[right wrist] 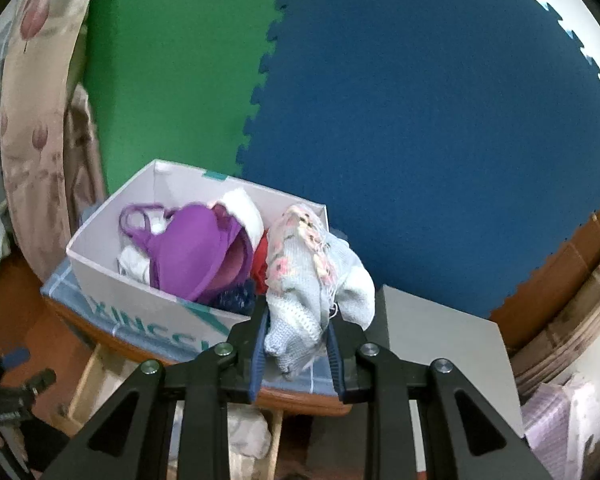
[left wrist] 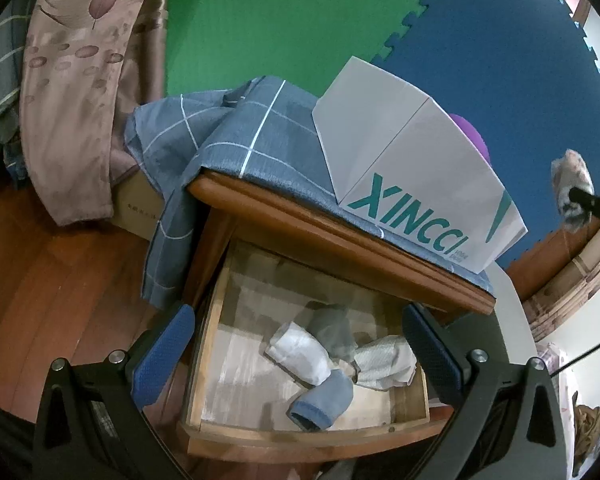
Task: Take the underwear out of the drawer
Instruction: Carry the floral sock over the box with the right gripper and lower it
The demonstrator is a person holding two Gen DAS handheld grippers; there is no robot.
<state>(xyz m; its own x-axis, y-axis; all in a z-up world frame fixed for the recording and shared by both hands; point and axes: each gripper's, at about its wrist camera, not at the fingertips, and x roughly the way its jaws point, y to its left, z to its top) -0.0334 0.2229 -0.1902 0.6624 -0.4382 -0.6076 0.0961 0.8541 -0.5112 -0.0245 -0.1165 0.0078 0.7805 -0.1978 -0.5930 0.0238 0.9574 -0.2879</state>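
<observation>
The wooden drawer (left wrist: 204, 360) is pulled open below the nightstand top. In it lie rolled garments: a white roll (left wrist: 300, 354), a grey one (left wrist: 334, 330), a blue-grey one (left wrist: 320, 402) and a white patterned one (left wrist: 388, 362). My left gripper (left wrist: 296, 360) is open, its jaws wide apart above the drawer, holding nothing. My right gripper (right wrist: 298, 338) is shut on a pale blue knitted underwear piece (right wrist: 308, 280) with pink and yellow flowers, held up beside the white XINCCI box (right wrist: 112, 276). The box holds a purple bra (right wrist: 192, 252) and other underwear. The right gripper's garment also shows in the left wrist view (left wrist: 572, 188).
The box (left wrist: 416, 184) stands on a blue checked cloth (left wrist: 236, 136) covering the nightstand (left wrist: 340, 236). Green and blue foam mats (right wrist: 420, 120) line the wall behind. A floral curtain (left wrist: 72, 92) hangs at left over a wooden floor (left wrist: 60, 272). A grey panel (right wrist: 440, 340) stands at right.
</observation>
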